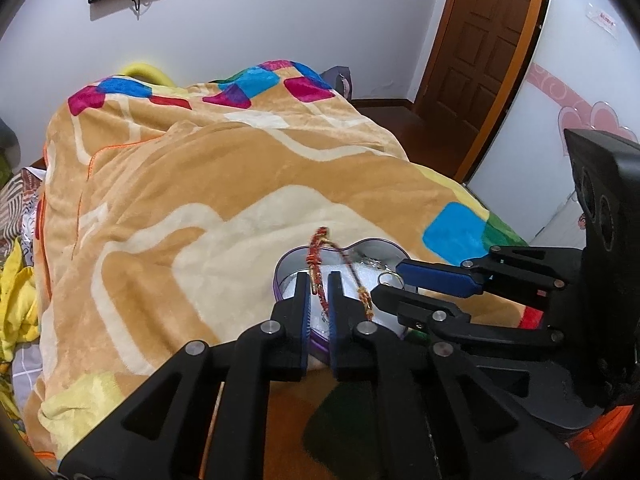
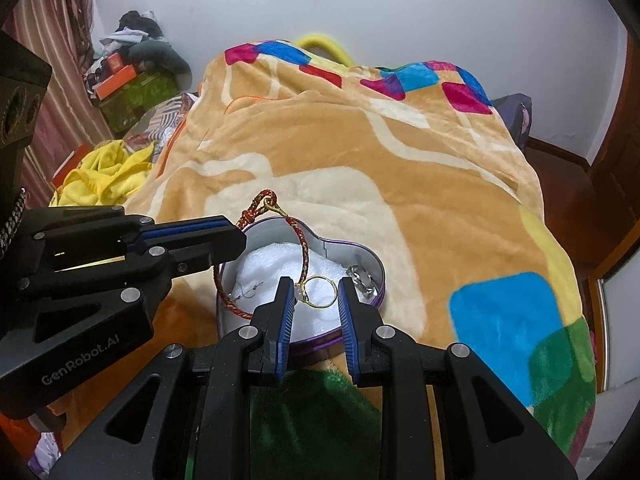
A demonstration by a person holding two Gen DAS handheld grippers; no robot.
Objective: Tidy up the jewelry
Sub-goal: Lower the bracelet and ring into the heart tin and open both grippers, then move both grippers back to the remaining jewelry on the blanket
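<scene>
A heart-shaped purple tin [image 2: 372, 260] with white foam inside sits on the blanket; it also shows in the left wrist view [image 1: 376, 246]. My left gripper [image 1: 319, 286] is shut on a red-and-gold braided bracelet [image 1: 316, 264], whose loop hangs over the tin [image 2: 300, 244]. My right gripper [image 2: 314, 296] is open over the tin, with a gold ring [image 2: 318, 290] between its fingers, touching the left finger. A silver piece [image 2: 362, 276] lies at the tin's right wall. A thin chain [image 2: 250, 290] lies on the foam.
The tin rests on an orange patterned blanket [image 2: 360, 152] covering the bed. Yellow cloth [image 2: 108, 176] and boxes [image 2: 128, 80] lie at the left. A wooden door [image 1: 488, 40] stands at the far right.
</scene>
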